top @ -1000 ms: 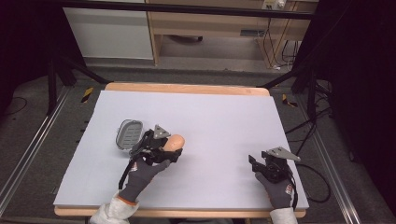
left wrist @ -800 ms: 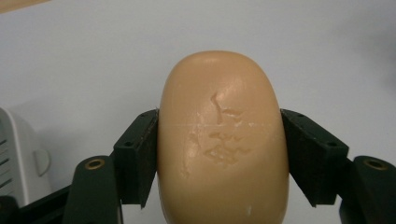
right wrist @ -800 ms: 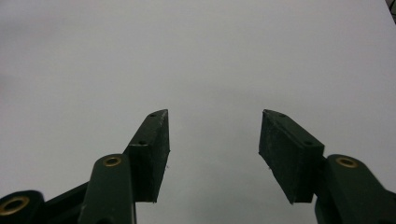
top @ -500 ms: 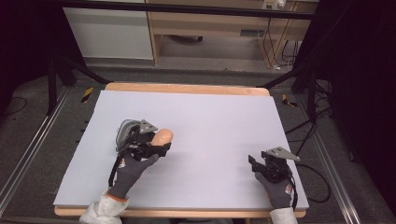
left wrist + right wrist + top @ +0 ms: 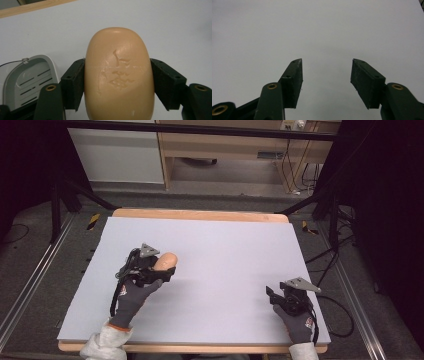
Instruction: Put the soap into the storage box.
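A tan oval bar of soap (image 5: 167, 260) (image 5: 118, 75), scratched on top, sits between the jaws of my left gripper (image 5: 166, 268) (image 5: 117, 68), which is shut on its two sides. The bar is held just above the white table sheet at the left middle. In the left gripper view a grey slotted soap dish (image 5: 27, 80) lies close beside the left jaw, lower than the bar. My right gripper (image 5: 271, 295) (image 5: 325, 66) rests near the front right of the sheet, open, with nothing between its jaws.
The white sheet (image 5: 235, 240) covers a wooden table whose far edge (image 5: 200, 214) shows as a tan strip. Cables trail off the right side (image 5: 340, 305). Dark stand legs and a shelf unit stand beyond the table.
My left gripper has carried the soap left and away from me, over the grey dish, which it now covers in the high view. The right gripper has stayed put.
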Demonstrator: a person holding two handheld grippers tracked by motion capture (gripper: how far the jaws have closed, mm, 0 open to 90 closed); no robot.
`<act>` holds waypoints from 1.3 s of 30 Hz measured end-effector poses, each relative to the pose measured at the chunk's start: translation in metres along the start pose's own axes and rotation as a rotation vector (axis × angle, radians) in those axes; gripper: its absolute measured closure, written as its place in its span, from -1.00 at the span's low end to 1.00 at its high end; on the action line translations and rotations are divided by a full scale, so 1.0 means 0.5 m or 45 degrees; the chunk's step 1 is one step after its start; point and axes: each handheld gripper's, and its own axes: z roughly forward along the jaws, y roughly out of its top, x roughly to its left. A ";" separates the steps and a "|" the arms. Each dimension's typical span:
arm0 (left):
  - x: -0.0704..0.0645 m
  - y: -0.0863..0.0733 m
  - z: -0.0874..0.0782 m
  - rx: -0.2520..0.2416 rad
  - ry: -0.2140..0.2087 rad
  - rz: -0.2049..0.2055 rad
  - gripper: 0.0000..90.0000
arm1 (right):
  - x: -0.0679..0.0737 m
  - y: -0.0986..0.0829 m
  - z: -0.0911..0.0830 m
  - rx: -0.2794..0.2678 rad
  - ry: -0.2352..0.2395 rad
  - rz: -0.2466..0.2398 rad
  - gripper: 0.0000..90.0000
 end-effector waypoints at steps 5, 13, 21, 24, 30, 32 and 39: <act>0.015 0.001 -0.003 -0.002 0.017 -0.012 -0.29 | 0.000 0.000 0.000 0.002 0.002 0.002 -0.05; 0.047 0.001 -0.005 -0.015 0.044 -0.050 -0.29 | 0.000 0.000 0.001 0.003 0.001 -0.002 -0.04; 0.078 -0.010 -0.003 -0.001 0.081 -0.074 -0.29 | 0.001 0.001 0.002 0.005 0.000 -0.002 -0.04; 0.089 -0.011 -0.002 0.003 0.096 -0.084 -0.29 | 0.002 0.001 0.002 0.007 0.002 -0.001 -0.04; 0.109 -0.012 0.000 0.009 0.124 -0.104 -0.29 | 0.002 0.001 0.003 0.007 0.001 -0.007 -0.04; 0.115 -0.013 0.003 0.010 0.132 -0.109 -0.29 | 0.002 0.000 0.003 0.008 -0.001 -0.014 -0.04; 0.133 -0.019 0.013 0.030 0.158 -0.121 -0.29 | 0.003 0.000 0.004 0.011 0.002 -0.011 -0.04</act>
